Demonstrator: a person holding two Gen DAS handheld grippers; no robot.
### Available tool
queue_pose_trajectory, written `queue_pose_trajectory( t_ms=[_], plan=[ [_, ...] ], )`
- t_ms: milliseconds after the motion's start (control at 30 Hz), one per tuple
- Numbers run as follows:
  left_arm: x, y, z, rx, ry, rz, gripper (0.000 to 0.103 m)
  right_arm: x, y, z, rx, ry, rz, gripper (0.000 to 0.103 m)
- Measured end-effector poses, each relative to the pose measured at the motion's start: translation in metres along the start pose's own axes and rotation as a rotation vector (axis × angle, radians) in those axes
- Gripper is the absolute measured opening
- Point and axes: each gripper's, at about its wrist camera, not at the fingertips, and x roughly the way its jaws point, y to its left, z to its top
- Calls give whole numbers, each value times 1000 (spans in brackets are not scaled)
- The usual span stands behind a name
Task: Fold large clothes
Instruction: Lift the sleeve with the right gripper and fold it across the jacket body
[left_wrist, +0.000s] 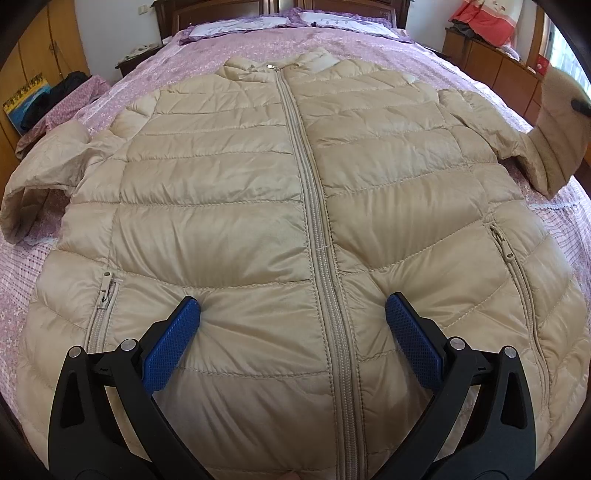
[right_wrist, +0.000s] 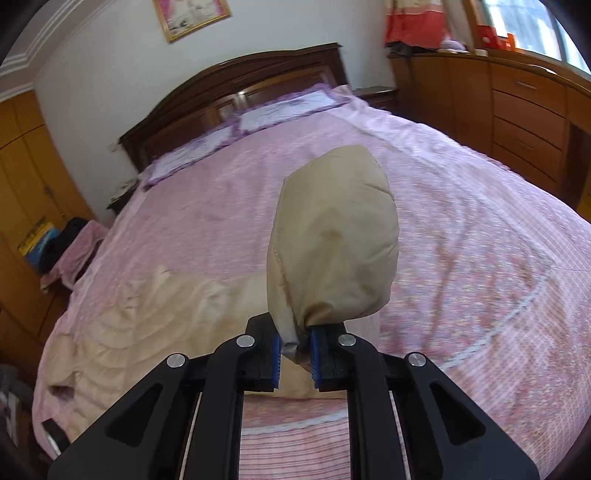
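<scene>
A beige quilted puffer jacket (left_wrist: 236, 177) lies face up and zipped on the pink bed, collar toward the headboard. My left gripper (left_wrist: 293, 306) is open, its blue pads pressed into the jacket's lower front on either side of the zipper (left_wrist: 314, 206). My right gripper (right_wrist: 295, 350) is shut on the cuff of the jacket's right sleeve (right_wrist: 336, 236) and holds it lifted above the bed. That raised sleeve also shows at the right edge of the left wrist view (left_wrist: 554, 125). The left sleeve (left_wrist: 33, 173) lies bent on the bedspread.
The pink floral bedspread (right_wrist: 461, 229) covers the wide bed, with two pillows (right_wrist: 280, 110) at the dark wooden headboard (right_wrist: 236, 85). A wooden dresser (right_wrist: 517, 107) stands to the right. Wardrobes and a chair with dark clothes (right_wrist: 70, 243) stand to the left.
</scene>
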Motion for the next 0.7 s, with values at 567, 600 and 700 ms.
queue_pose_trajectory(
  t_ms=[567,600,700],
  plan=[
    [2,2,-1,-3,-32,-20,100,21,145,-8,-168,105,242,13],
    [2,2,-1,-3,-35,-20,100,24,150,-10,-167,117,255,13],
    [2,3,-1,-3,-39,-23,100,37,172,-17,-174,160,294,13]
  ],
)
